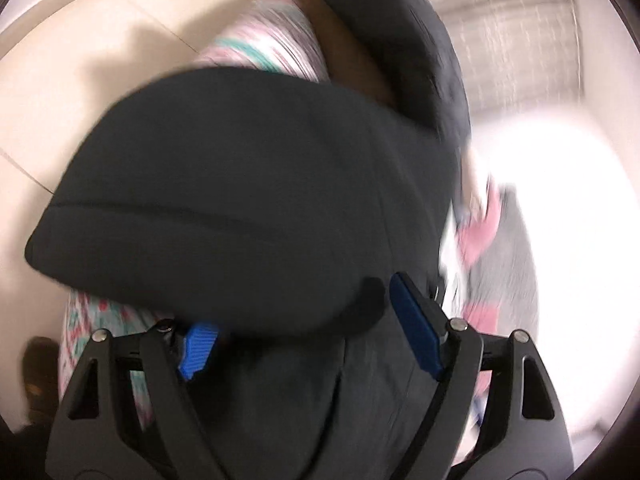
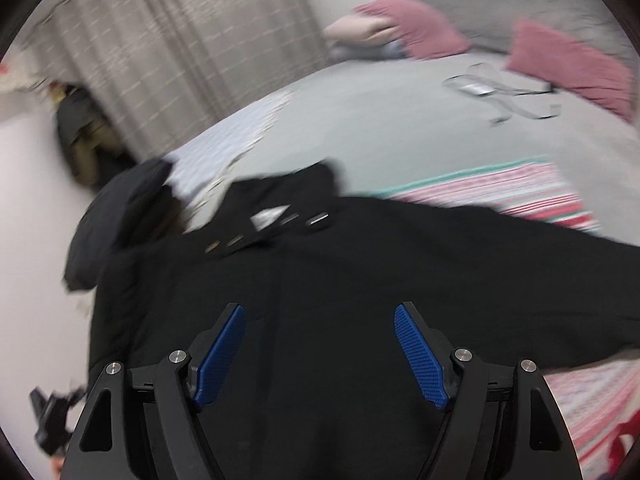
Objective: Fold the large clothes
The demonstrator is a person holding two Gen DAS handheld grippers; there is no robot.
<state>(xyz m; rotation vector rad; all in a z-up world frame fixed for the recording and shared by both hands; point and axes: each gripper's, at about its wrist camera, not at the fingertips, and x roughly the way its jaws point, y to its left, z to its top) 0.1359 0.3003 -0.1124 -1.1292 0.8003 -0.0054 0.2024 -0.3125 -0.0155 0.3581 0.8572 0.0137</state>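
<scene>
A large black garment [image 2: 360, 264] lies spread on the bed, its collar with a white label and buttons [image 2: 272, 220] toward the far left. My right gripper [image 2: 320, 352] is open just above it, blue pads [image 2: 420, 356] wide apart, empty. In the left wrist view a fold of the same black cloth [image 1: 240, 200] fills the frame and drapes over my left gripper [image 1: 304, 320]. Its blue pads [image 1: 416, 328] stand apart, the left one partly hidden by cloth. Whether they hold the cloth does not show.
A striped pink and teal blanket [image 2: 500, 192] lies under the garment on the grey bed [image 2: 380, 120]. Pink pillows [image 2: 568, 64] and a strap [image 2: 500, 96] lie at the far end. A curtain [image 2: 180, 48] hangs behind. A dark bag [image 2: 80, 136] sits on the floor at left.
</scene>
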